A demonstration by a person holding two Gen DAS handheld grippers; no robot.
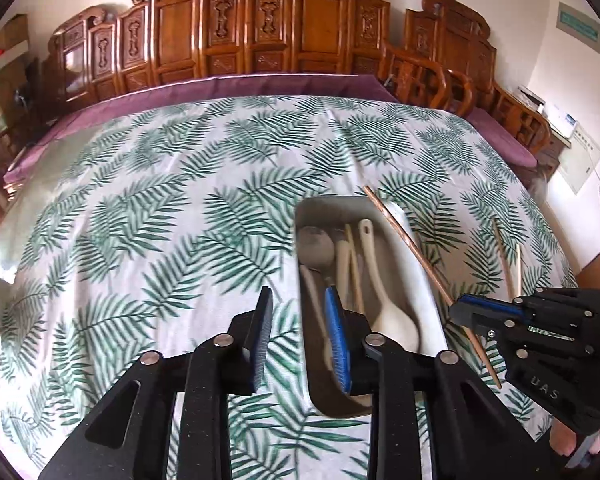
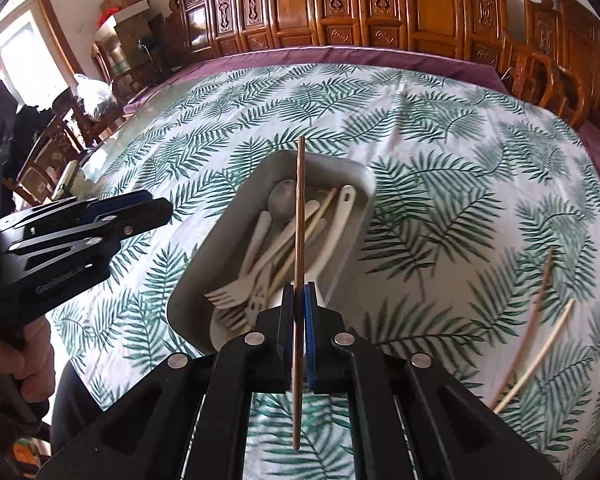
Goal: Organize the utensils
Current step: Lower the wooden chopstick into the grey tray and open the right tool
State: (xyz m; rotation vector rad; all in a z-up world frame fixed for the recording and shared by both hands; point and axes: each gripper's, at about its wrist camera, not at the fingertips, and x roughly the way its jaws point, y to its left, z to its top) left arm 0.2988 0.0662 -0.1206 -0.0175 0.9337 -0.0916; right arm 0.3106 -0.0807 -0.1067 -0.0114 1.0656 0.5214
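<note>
On the leaf-patterned worktop (image 2: 440,128), a brown chopstick (image 2: 299,216) is clamped over the tray (image 2: 204,276) by the right hand-held gripper (image 2: 299,300), while the left hand-held gripper (image 1: 300,312) is parted, empty.

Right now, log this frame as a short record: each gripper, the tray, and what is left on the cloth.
left gripper: open, nothing between its pads
right gripper: shut on brown chopstick, held above the tray
tray: holds a metal spoon, pale spoons, forks and chopsticks
loose chopsticks: two on the leaf-print tablecloth, right of the tray
</note>
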